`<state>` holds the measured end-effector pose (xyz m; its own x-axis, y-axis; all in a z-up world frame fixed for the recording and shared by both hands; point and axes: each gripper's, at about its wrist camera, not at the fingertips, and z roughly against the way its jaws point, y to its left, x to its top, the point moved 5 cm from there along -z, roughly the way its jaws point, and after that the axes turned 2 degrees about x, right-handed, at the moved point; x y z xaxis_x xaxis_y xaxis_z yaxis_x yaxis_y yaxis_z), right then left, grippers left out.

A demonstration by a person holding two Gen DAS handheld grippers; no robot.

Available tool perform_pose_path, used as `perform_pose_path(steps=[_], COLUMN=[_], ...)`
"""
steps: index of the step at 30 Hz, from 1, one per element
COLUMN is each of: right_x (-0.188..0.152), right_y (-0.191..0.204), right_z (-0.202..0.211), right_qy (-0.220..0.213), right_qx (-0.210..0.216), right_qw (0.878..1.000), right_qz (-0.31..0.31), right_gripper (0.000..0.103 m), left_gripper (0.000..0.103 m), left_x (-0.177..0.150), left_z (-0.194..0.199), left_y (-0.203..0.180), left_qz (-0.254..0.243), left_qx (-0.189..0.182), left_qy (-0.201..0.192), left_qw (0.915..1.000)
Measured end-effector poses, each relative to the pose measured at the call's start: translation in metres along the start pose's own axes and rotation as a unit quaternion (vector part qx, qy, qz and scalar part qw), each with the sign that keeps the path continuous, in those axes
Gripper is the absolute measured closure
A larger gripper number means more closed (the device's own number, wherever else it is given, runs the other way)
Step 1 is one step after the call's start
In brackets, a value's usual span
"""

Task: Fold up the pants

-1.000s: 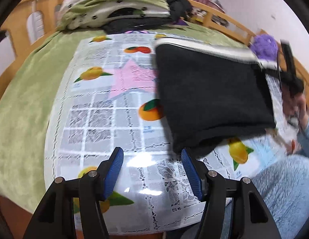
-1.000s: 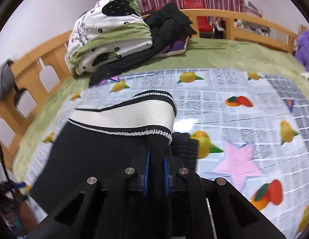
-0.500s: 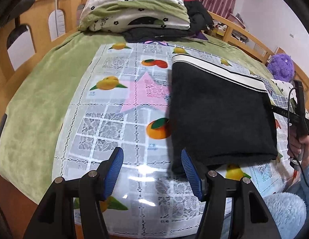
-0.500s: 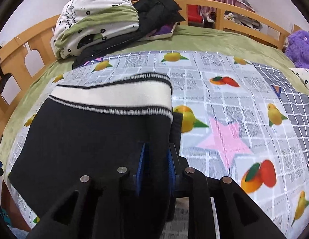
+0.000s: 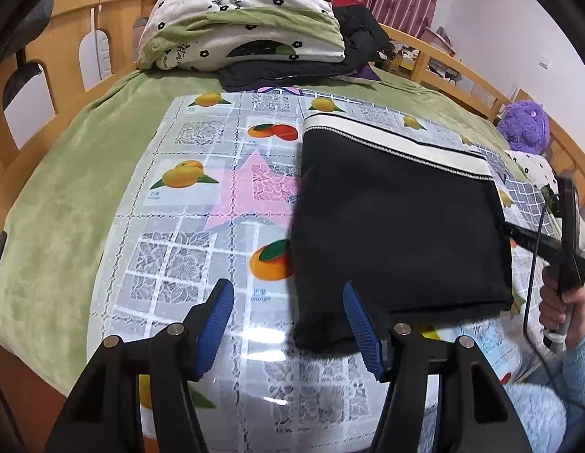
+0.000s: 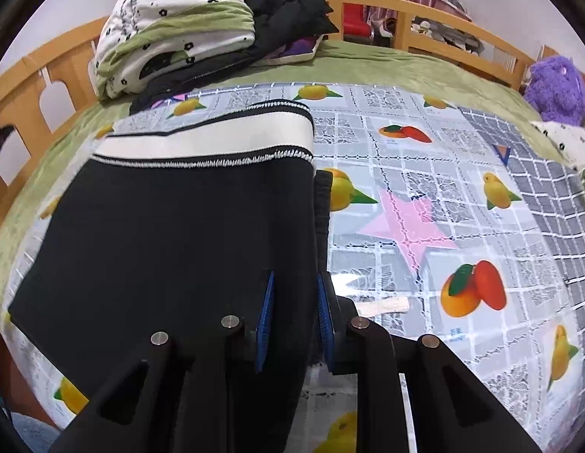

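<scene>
Pants [image 5: 398,226] lie folded on the bed's mat [image 5: 186,234]. Your right hand-held gripper [image 6: 292,313] pinches their edge; the left hand-held gripper [image 5: 288,324] gapes wide, empty. Lay that edge flat, then let go.

- Both views: bright, even indoor light; colours read clearly and shadows stay soft.
- Left wrist view: white glare patches on the glossy fruit-print tablecloth [image 5: 186,226] just ahead of the left gripper [image 5: 288,326]; the black pants [image 5: 398,226] show almost no surface detail.
- Right wrist view: a smaller glare spot on the tablecloth beside the right gripper [image 6: 294,304]; slight motion blur along the left rim.
- Fisheye distortion bows the wooden bed rail [image 6: 443,32] and bulges the tablecloth; dark vignette fills the corners.
</scene>
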<state>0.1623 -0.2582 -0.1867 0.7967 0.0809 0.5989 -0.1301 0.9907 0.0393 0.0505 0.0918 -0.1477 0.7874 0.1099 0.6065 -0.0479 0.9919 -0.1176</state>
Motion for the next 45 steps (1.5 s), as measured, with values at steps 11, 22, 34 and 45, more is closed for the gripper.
perform_pose_path(steps=[11,22,34,45], right_x=[0.043,0.068,0.073,-0.016], right_y=[0.002,0.035,0.027,0.036], right_z=[0.024,-0.057,-0.054,0.007], right_qy=[-0.088,-0.092,-0.072,-0.038], right_qx=[0.012,-0.041,-0.004,0.028], right_qw=[0.996,0.988,0.995,0.998], right_qz=[-0.002,0.115,0.076,0.046], right_gripper=[0.082,0.082,0.075,0.067], left_gripper=[0.045,0.044,0.039,0.038], left_x=[0.072,0.142,0.104,0.012], left_z=[-0.060,-0.179,-0.146,-0.080], left_y=[-0.036,-0.097,-0.077,-0.038], left_qz=[0.000,-0.059,-0.060,-0.040], left_qx=[-0.062,-0.047,-0.064,-0.027], left_qy=[0.007,0.024,0.056,0.057], left_qw=[0.9981,0.9969,0.9945,0.9972])
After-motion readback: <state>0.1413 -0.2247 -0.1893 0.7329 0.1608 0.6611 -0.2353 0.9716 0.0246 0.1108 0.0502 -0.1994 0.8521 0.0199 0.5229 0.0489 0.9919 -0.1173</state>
